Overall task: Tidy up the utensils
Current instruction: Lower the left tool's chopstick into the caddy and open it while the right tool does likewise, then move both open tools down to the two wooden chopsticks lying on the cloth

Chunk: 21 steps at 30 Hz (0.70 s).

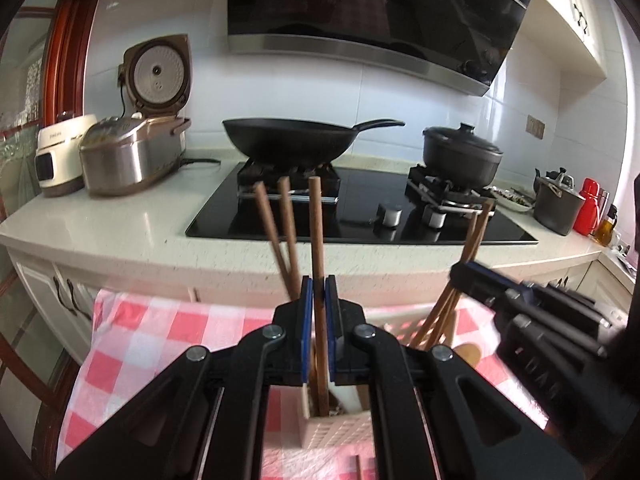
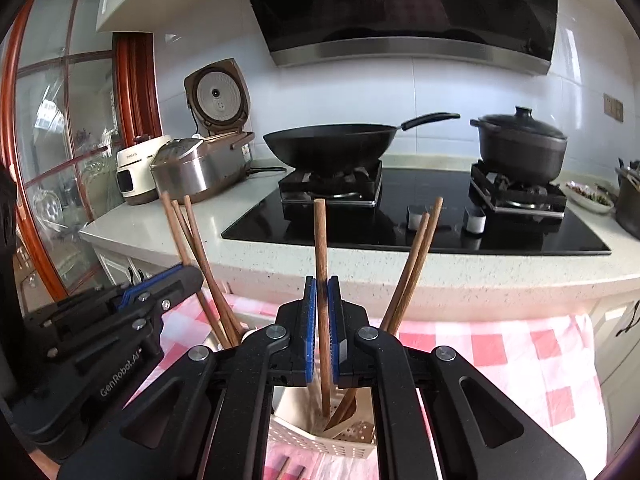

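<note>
Two grippers, left (image 1: 319,294) and right (image 2: 322,294), each clamped mid-shaft on a thin, stiff brown wooden chopstick (image 1: 318,240) over the white slotted plastic holder (image 1: 340,426); light, slippery, so pinch firmly.

Mounted behind each set of jaws, facing forward and slightly down, close over the checked cloth (image 1: 132,332). Shared in both views: hob (image 1: 360,208), wok (image 2: 328,148), pot (image 2: 520,152), rice cooker (image 1: 132,156).
</note>
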### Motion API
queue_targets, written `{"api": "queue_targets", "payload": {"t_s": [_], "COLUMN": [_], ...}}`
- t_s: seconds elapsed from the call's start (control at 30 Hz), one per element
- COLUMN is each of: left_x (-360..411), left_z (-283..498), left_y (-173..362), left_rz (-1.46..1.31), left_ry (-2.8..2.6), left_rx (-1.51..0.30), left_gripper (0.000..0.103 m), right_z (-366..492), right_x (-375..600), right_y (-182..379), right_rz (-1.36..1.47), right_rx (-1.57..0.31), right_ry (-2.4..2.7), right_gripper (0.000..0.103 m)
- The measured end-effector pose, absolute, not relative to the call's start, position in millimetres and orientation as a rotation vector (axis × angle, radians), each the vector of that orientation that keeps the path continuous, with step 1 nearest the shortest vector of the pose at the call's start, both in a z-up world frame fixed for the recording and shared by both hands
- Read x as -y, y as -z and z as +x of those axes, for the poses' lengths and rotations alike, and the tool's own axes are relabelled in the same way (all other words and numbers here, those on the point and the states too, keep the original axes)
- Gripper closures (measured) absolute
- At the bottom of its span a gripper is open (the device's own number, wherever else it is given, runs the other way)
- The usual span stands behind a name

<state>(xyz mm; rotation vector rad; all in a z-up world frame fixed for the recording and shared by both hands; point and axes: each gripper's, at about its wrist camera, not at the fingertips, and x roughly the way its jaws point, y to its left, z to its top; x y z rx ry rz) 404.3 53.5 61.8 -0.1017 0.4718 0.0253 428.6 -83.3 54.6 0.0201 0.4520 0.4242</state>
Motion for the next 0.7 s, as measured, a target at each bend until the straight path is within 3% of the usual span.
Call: {"api": "queue_targets", "payload": {"t_s": [0.07, 0.13, 0.17, 0.23, 0.27, 0.37, 0.4, 0.5, 0.7], "left_x": [-58, -65, -68, -74, -77, -85, -89, -97, -101], "left_z": [401, 395, 392, 382, 376, 352, 342, 315, 269], "left_y": [-58, -55, -55, -57, -58, -62, -63, -60, -43], "left_rz": [-0.105, -0.116, -0.118, -0.116, -0.115, -0.122, -0.133, -0.174, -0.182], "left_ry": [-0.035, -0.032, -0.036, -0.047, -0.053, -0.096, -0.117, -0.146, -0.197], "left_rx": [-0.471, -0.472, -0.469, -0.452, -0.443, -0.409, -0.39, -0.378, -0.381], "left_gripper": [0.096, 0.09, 0.084, 0.076, 0.068, 0.028, 0.02, 0.011, 0.006], "right_z": [426, 422, 419, 409, 405, 384, 376, 353, 326], "right_x": [85, 88, 91, 99, 102, 112, 115, 123, 132], "right_y": [-55, -58, -60, -63, -64, -65, -64, -57, -24], "right_rz": [0.017, 0.015, 0.023, 0.041, 0.044, 0.046, 0.043, 0.056, 0.105], "right_rx": [-0.454, -0.447, -0.439, -0.417, -0.41, -0.384, -0.374, -0.366, -0.42], "right_ry": [-0.427, -0.424, -0.427, -0.431, -0.429, -0.42, -0.417, -0.417, -0.394], "right_gripper": [0.09, 0.075, 0.062, 0.059, 0.059, 0.059, 0.059, 0.059, 0.059]}}
